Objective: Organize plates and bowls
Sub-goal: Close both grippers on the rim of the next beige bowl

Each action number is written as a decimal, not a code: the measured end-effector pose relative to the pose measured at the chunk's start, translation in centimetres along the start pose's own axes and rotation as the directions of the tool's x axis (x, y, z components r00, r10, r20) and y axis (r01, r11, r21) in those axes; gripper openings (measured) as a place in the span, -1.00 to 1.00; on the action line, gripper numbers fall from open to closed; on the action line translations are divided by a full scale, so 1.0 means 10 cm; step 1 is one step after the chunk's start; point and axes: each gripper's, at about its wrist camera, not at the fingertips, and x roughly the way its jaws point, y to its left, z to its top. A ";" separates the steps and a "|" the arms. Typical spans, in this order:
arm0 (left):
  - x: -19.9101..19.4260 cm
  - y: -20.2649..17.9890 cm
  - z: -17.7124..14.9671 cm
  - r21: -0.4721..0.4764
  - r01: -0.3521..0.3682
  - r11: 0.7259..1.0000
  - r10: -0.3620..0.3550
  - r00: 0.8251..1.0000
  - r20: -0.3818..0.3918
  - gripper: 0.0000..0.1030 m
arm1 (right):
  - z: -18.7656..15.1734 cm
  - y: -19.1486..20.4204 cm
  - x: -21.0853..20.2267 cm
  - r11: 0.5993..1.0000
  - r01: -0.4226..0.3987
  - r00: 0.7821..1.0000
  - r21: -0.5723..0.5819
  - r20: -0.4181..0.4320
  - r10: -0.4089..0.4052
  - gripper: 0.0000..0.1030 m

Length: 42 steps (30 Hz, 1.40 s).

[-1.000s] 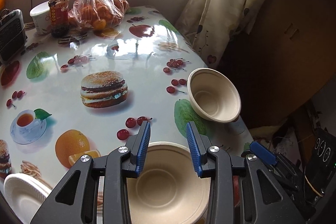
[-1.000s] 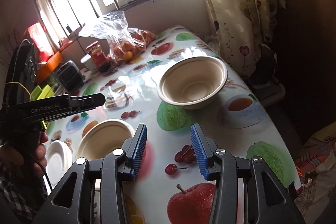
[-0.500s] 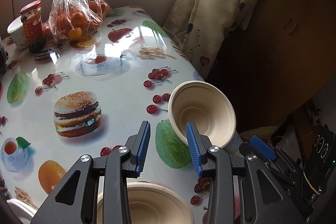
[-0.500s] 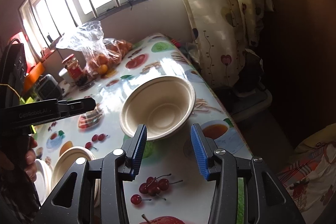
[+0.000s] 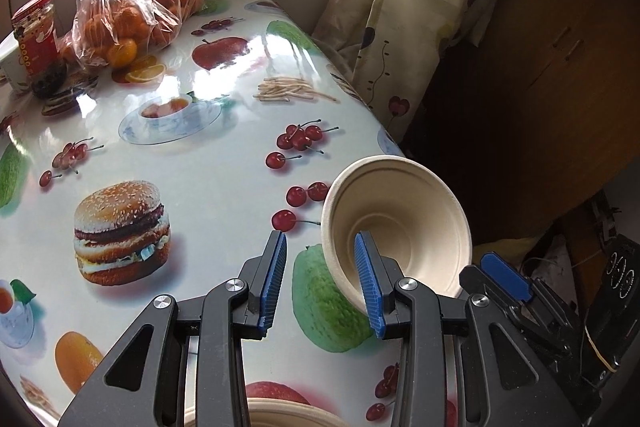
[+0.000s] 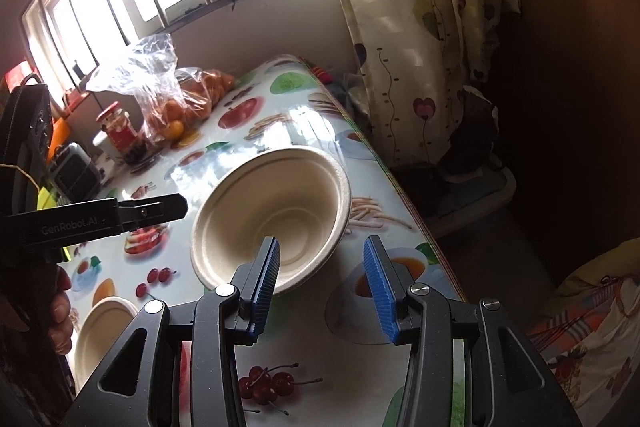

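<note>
left wrist: bowl (image 5: 404,223) now nearer gripper (image 5: 320,283) (jaws apart).

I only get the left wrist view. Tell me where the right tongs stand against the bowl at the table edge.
Observer: The right tongs are open and empty, just short of the bowl; one pad overlaps its near rim in the picture, and contact cannot be told.
Operator: Report on the second bowl; I see only its rim.
Observer: The second bowl stands upright and empty, beside the person's hand.
Operator: Say what lies past the red jar.
Observer: A grey appliance stands beside it.
</note>
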 end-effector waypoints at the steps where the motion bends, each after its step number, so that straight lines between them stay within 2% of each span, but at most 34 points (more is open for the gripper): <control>1: 0.01 0.00 0.01 0.001 -0.003 1.000 0.003 1.000 -0.002 -0.28 | 0.00 0.00 0.01 1.000 -0.002 1.000 -0.001 -0.001 0.002 -0.16; 14: 0.19 0.00 0.02 -0.008 0.004 1.000 -0.004 0.999 -0.035 -0.28 | 0.03 0.00 0.12 1.000 0.002 1.000 -0.013 -0.016 -0.002 -0.18; 21: 0.24 0.02 0.02 -0.016 0.015 1.000 -0.015 0.999 -0.047 -0.29 | 0.03 0.00 0.15 1.000 0.006 1.000 -0.014 -0.021 -0.006 -0.28; 31: 0.27 0.03 0.00 -0.030 0.029 0.999 -0.031 0.998 -0.057 -0.43 | 0.01 0.00 0.17 1.000 0.008 1.000 -0.007 -0.026 -0.008 -0.47; 36: 0.28 0.01 -0.01 -0.025 0.030 0.999 -0.031 0.998 -0.062 -0.53 | 0.01 0.00 0.18 1.000 0.008 1.000 -0.008 -0.029 -0.009 -0.52; 38: 0.29 0.01 -0.01 -0.022 0.030 0.999 -0.031 0.997 -0.064 -0.69 | 0.02 0.00 0.18 1.000 0.009 1.000 -0.008 -0.029 -0.010 -0.58; 42: 0.29 0.00 -0.02 -0.020 0.025 0.999 -0.027 0.997 -0.067 -0.71 | 0.01 0.00 0.18 1.000 0.011 1.000 -0.007 -0.030 -0.011 -0.62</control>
